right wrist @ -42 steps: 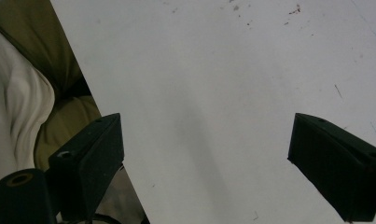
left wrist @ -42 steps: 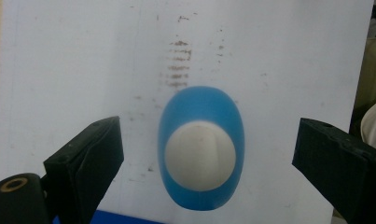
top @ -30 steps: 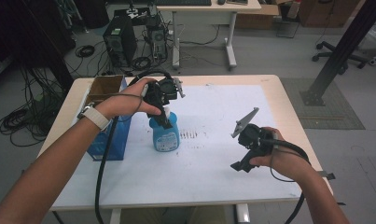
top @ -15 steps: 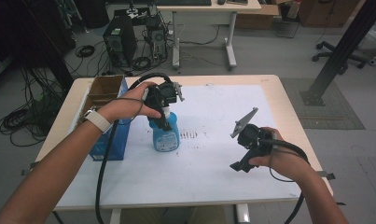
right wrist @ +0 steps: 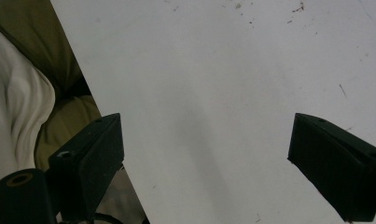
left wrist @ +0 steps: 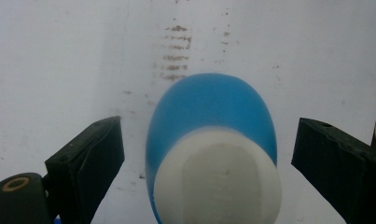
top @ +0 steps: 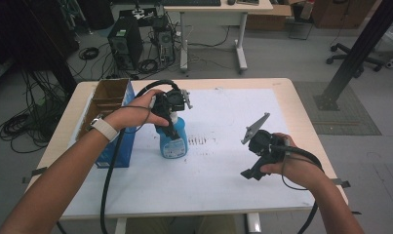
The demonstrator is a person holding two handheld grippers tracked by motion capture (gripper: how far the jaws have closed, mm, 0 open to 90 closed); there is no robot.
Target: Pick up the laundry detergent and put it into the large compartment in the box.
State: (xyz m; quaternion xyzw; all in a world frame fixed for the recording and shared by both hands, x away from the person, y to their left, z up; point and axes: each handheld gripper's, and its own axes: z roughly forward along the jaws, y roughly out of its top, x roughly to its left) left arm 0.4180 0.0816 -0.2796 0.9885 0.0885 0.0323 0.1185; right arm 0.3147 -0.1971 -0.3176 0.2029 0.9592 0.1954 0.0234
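On the white table (top: 223,170), my left gripper (top: 171,127) is hanging wide open around the blue bottle (top: 173,141), not touching it. My right gripper (top: 252,171) is waiting open, well apart.

**Blue bottle upright on the tabletop**

A blue plastic bottle (top: 173,142) with a white cap stands upright on the white tabletop (top: 223,170), left of centre, just beside a blue cardboard box (top: 111,141). From above, its rounded blue shoulder and white top (left wrist: 217,179) sit between the left hand-held gripper (left wrist: 206,158)'s spread jaws, untouched.
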